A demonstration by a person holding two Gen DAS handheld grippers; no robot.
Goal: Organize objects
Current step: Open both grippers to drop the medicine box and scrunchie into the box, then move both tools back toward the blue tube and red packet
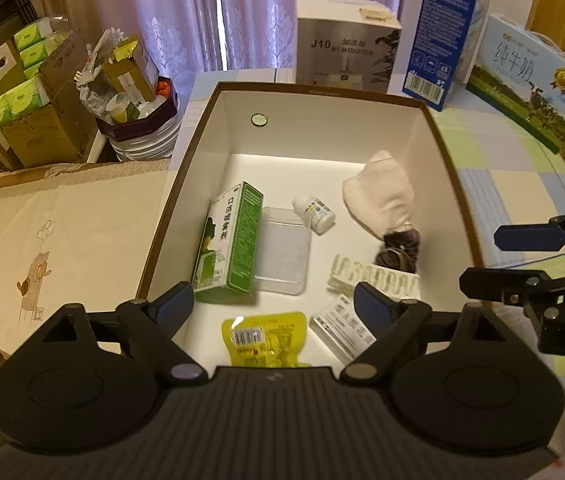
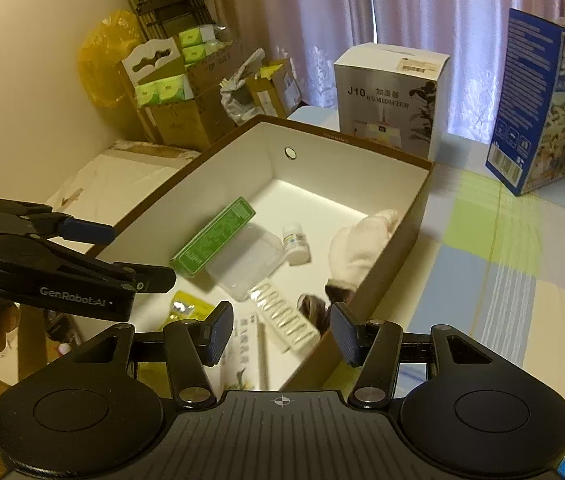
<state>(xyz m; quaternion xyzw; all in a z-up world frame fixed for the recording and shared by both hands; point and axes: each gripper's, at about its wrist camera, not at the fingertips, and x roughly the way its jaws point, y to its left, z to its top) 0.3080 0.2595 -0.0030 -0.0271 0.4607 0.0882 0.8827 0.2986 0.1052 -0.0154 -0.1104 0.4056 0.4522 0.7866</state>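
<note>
A brown-rimmed cardboard box with a white inside point(image 1: 202, 148) fills the middle of the left wrist view, resting on a pastel checked tablecloth point(image 1: 494, 184). Inside it, left of centre, a green and white medicine carton point(image 1: 228, 240) leans against a clear plastic lidded container point(image 1: 282, 250). Just right of them lies a small white pill bottle point(image 1: 314, 212). In the right part of the box a cream cloth pouch point(image 1: 380, 192) lies with a dark purple bundle point(image 1: 398, 252) at its lower end, and a white blister strip point(image 1: 374, 278) lies below that. Near the lower edge sit a yellow snack packet point(image 1: 264, 338) and a silver-white flat box point(image 1: 342, 330).

The left gripper point(image 1: 278, 300) hangs above the near end of the box, jaws spread wide, grasping nothing. The right gripper point(image 2: 282, 332) hovers over the box's near right wall, jaws parted and empty.

Behind the box stand a white humidifier carton point(image 1: 346, 44) and a blue milk carton point(image 1: 446, 32).
</note>
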